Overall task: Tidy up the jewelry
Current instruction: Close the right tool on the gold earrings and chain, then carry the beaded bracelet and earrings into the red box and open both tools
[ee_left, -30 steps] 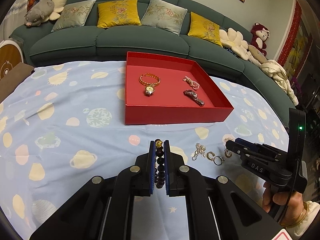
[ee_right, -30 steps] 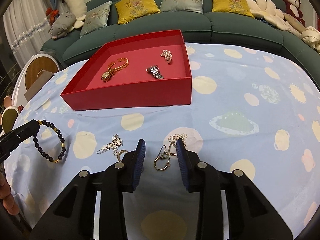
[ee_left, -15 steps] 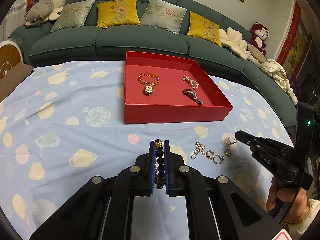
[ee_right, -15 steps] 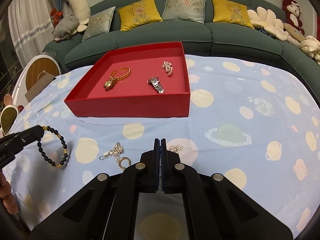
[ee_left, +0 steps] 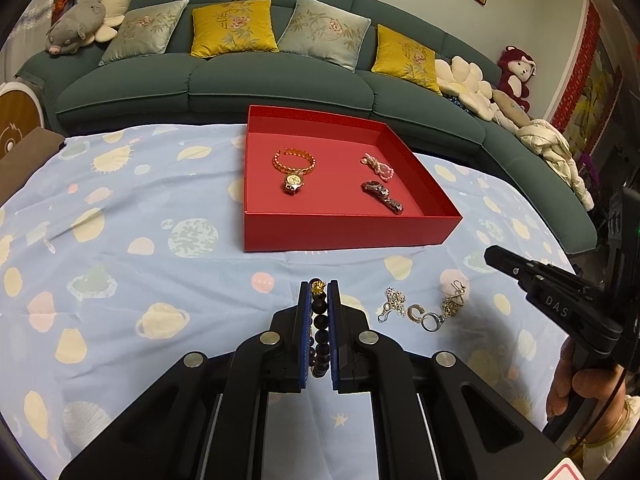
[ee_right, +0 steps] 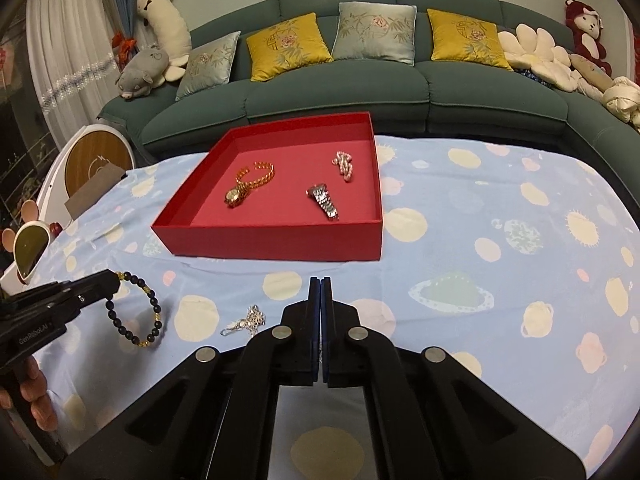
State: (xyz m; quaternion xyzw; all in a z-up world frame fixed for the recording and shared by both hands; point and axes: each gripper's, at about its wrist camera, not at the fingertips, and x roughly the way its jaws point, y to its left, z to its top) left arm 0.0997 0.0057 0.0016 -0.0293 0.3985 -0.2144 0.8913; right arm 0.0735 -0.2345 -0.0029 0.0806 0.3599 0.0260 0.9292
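Observation:
My left gripper (ee_left: 320, 292) is shut on a dark bead bracelet (ee_left: 319, 320) with gold beads and holds it above the cloth; the bracelet hangs from it in the right wrist view (ee_right: 136, 312). My right gripper (ee_right: 321, 284) is shut and raised above the cloth; whether it holds anything I cannot tell. In the left wrist view it (ee_left: 490, 254) hovers right of silver jewelry pieces (ee_left: 424, 310) on the cloth. A silver chain (ee_right: 248, 322) lies left of it. The red tray (ee_left: 344, 236) holds a gold watch (ee_left: 294, 170), a pink bead piece (ee_left: 378, 166) and a dark watch (ee_left: 382, 196).
A blue cloth with planet prints (ee_left: 120, 240) covers the table. A green sofa (ee_left: 280, 80) with cushions and plush toys stands behind it. A round wooden-faced object (ee_right: 98, 164) and a small mirror (ee_right: 28, 244) stand at the table's left.
My right gripper closed over the silver earring piece one second ago, then lifted and moved back. My left gripper keeps hold of the bead bracelet and has barely moved.

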